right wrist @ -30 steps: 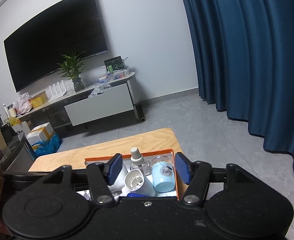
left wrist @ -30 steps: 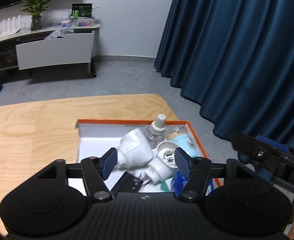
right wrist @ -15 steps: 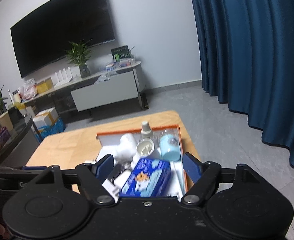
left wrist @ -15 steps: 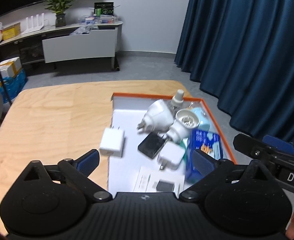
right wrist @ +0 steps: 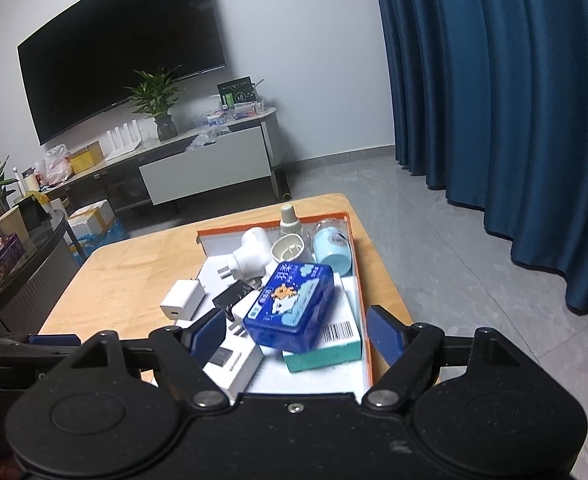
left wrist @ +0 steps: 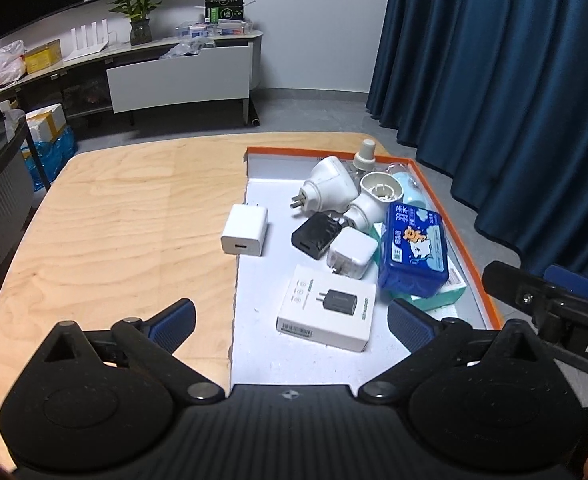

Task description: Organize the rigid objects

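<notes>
Your left gripper (left wrist: 290, 316) stands spread wide with nothing between its blue-padded fingers (left wrist: 174, 318); it grasps nothing and hangs over the near end of the shallow white tray with the orange rim (left wrist: 434, 196). Your right gripper (right wrist: 298, 334) is opening, its blue pads (right wrist: 382, 334) clear of everything. Between them, but untouched, lies the glossy blue rectangular tissue pack printed with a cartoon bear (right wrist: 290, 304).

Just ahead of your left fingers a flat white carton picturing a black charger (left wrist: 328, 307) lies on the tray floor. Beyond it sit a small white cube charger with its prongs showing (left wrist: 352, 252) and a black plug adapter (left wrist: 316, 235), touching each other. The blue tissue pack rests on top of a teal and white box with a barcode (right wrist: 326, 350) along the tray's right wall.

At the far end, crowded together, are a white rounded plug-in unit with metal prongs (left wrist: 328, 190), a white cup-shaped plug-in unit (left wrist: 374, 200), a pale blue cylindrical bottle (right wrist: 332, 250) and a clear bottle with a beige cap (right wrist: 289, 218).

A white square USB wall charger (left wrist: 245, 230) straddles the tray's left edge, partly on the light plywood tabletop (left wrist: 126, 220).

Behind the table stand dark blue curtains (right wrist: 494, 100), a low white media cabinet (right wrist: 206, 164), a potted green plant (right wrist: 156, 98) and a large black wall screen (right wrist: 122, 60).
</notes>
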Motion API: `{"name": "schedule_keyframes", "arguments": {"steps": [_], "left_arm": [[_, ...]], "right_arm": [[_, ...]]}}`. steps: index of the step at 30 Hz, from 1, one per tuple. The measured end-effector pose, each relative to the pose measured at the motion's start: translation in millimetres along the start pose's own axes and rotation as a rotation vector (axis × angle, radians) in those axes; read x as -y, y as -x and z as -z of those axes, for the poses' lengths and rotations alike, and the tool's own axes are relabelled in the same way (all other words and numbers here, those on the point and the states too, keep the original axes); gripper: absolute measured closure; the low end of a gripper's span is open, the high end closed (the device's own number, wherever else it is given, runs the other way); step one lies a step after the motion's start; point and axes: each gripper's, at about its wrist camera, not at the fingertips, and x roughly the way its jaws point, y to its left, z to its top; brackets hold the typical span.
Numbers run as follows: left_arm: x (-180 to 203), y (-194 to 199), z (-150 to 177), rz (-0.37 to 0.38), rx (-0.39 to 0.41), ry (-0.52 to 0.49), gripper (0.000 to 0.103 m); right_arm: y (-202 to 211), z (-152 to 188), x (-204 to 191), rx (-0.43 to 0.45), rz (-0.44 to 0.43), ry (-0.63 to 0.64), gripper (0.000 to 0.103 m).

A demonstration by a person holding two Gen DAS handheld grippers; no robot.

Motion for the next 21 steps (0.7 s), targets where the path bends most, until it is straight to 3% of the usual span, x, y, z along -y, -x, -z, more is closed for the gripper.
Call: {"name": "schedule_keyframes", "arguments": {"steps": [21], "left_arm": [[-0.2, -1.1, 10.7, -0.031, 0.005, 0.007, 0.000]], "right_arm": [[-4.7, 11.3, 2.5, -0.037, 0.004, 0.001, 0.011]]}}
